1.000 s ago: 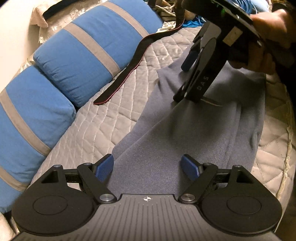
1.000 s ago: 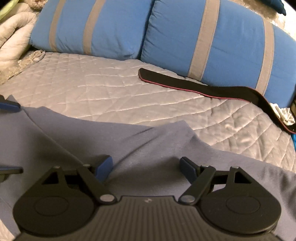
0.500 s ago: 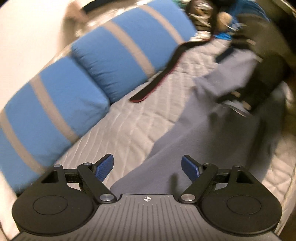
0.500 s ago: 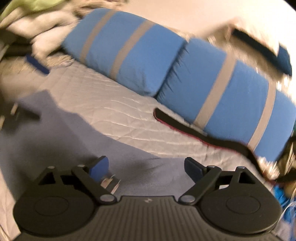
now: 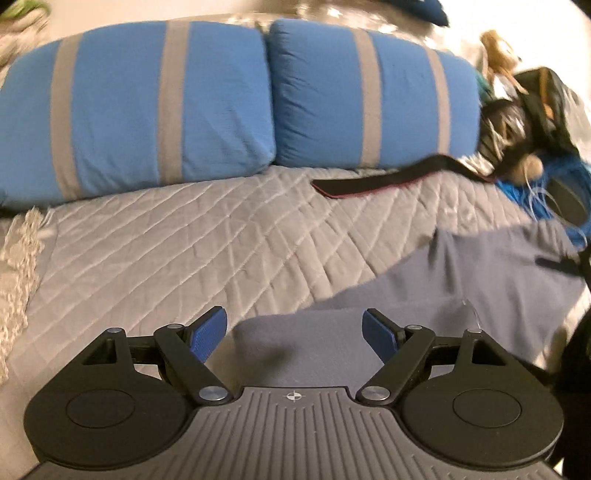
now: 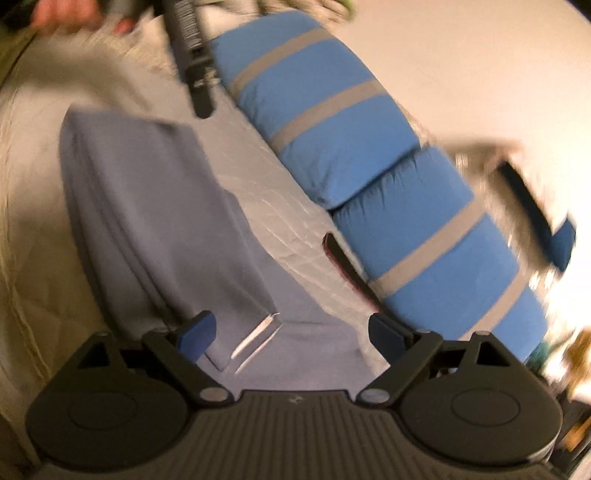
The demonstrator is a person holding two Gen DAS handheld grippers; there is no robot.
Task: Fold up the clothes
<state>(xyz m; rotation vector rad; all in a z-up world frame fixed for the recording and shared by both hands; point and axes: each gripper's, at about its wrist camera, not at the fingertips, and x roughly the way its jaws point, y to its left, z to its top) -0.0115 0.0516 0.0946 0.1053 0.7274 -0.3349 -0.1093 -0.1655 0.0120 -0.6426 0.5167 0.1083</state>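
Garment (image 6: pixel 155 221): grey-blue cloth lying folded in layers on the bed, its long side running away from the right wrist camera; a white label (image 6: pixel 255 341) shows at the near corner, between the fingers of the right tool.
Garment, left wrist view (image 5: pixel 480 280): spread flat at lower right of the quilt, one edge reaching under the left tool.
Left tool (image 5: pixel 293 334): jaws wide apart, blue pads (image 5: pixel 207 334) clear of the cloth, nothing gripped.
Right tool (image 6: pixel 291 332): jaws spread wide above the garment's near end, pads (image 6: pixel 195 330) not pressing on anything.
Left tool, right wrist view (image 6: pixel 194 59): blurred dark shape at upper left above the far end of the garment, with a hand (image 6: pixel 70 14) behind it; its opening cannot be told from this view.
Quilt (image 5: pixel 184 251): pale grey, diamond-stitched, covering the bed beneath the garment.
Strap (image 5: pixel 384 181): black band with a red edge, lying on the quilt just before the pillows.
Pillows (image 5: pixel 155 107): two blue pillows with grey stripes, side by side along the far edge of the bed.
Clutter (image 5: pixel 524 122): dark, blurred items beyond the right-hand pillow; not identifiable.
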